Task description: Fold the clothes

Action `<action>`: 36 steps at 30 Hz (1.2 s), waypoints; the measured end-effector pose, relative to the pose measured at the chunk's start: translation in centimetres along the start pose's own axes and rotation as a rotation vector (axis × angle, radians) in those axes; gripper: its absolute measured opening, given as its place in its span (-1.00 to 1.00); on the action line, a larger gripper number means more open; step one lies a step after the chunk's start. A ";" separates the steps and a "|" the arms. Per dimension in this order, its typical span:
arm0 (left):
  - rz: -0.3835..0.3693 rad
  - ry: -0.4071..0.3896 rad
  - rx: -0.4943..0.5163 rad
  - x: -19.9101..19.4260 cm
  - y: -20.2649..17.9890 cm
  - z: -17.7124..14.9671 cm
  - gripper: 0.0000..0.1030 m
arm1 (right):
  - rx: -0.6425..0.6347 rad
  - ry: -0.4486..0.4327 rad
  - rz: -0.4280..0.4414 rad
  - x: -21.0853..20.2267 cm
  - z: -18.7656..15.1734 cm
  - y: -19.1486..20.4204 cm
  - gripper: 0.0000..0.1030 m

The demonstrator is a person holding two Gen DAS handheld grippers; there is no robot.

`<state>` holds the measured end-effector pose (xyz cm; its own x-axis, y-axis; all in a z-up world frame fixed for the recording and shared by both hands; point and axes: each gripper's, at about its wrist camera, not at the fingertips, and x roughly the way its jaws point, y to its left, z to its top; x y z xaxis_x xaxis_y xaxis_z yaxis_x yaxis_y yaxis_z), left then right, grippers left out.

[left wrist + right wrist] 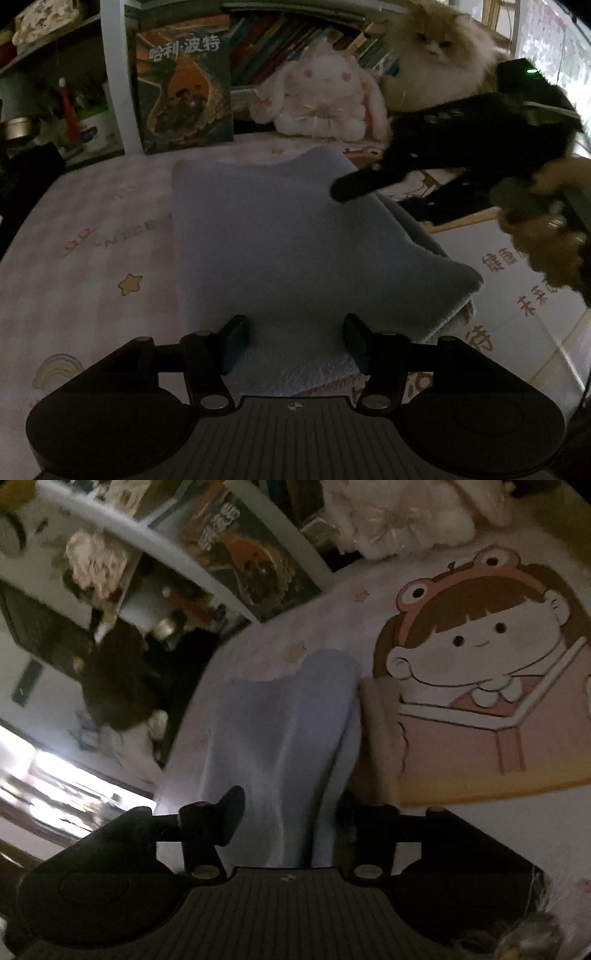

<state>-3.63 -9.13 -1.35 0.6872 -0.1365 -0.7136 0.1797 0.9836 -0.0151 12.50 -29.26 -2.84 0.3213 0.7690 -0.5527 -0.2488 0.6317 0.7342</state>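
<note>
A pale blue fleecy cloth lies folded on a pink printed table mat. My left gripper is open, its fingers apart over the cloth's near edge, holding nothing. My right gripper comes in from the right, its finger tip at the cloth's far right edge. In the right wrist view the right gripper is open, with the cloth raised between and in front of its fingers; the fingers stand well apart on either side of it.
A fluffy cat sits at the back right by a white plush rabbit. A book stands against a bookshelf. A cartoon girl print covers the mat on the right. The mat's edge runs at the right.
</note>
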 end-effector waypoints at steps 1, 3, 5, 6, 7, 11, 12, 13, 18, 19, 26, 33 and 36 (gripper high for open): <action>-0.004 -0.001 -0.002 0.0 0.1 0.0 0.14 | 0.006 -0.002 -0.013 0.5 0.4 0.1 -0.02; -0.011 -0.001 -0.007 0.0 0.3 0.0 0.14 | -0.012 -0.008 -0.056 1.1 1.2 0.7 -0.29; -0.018 0.000 -0.012 0.0 0.4 0.0 0.15 | -0.131 -0.032 -0.108 0.6 0.8 2.7 -0.61; -0.021 0.000 -0.014 0.0 0.5 0.1 0.16 | -0.242 -0.062 -0.116 -0.2 0.1 4.5 -0.62; -0.025 0.000 -0.017 0.0 0.6 0.1 0.16 | -0.351 -0.091 -0.105 -1.0 -0.8 6.0 -0.62; -0.041 0.010 -0.010 0.0 0.8 0.1 0.17 | -0.533 -0.124 -0.139 -1.2 -2.7 7.7 -0.62; -0.042 0.011 -0.002 0.1 0.8 0.2 0.17 | -0.485 -0.100 -0.209 -0.3 -2.2 6.7 -0.62; -0.041 0.011 0.005 0.1 0.7 0.2 0.17 | -0.453 -0.090 -0.236 0.1 -1.9 6.1 -0.55; -0.051 0.001 -0.021 -0.2 0.8 0.5 0.35 | -0.341 -0.065 -0.264 0.6 -1.2 3.9 -0.01; -0.048 -0.004 -0.030 -0.4 0.9 0.5 0.50 | -0.329 -0.064 -0.253 0.3 -1.3 3.8 0.44; 0.012 -0.105 -0.103 -2.6 2.1 1.4 0.89 | -0.254 -0.071 -0.309 -2.2 -3.3 3.9 0.76; 0.049 -0.066 -0.250 -1.7 5.0 1.8 0.96 | -0.030 -0.073 -0.291 -3.5 -4.6 2.2 0.86; 0.023 -0.034 -0.363 -0.9 7.0 1.4 0.95 | 0.001 -0.050 -0.270 -3.3 -5.0 2.1 0.78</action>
<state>-2.01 -2.26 0.11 0.7125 -0.1119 -0.6927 -0.0936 0.9632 -0.2518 6.32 -30.03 -1.46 0.4210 0.5670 -0.7080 -0.1475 0.8129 0.5634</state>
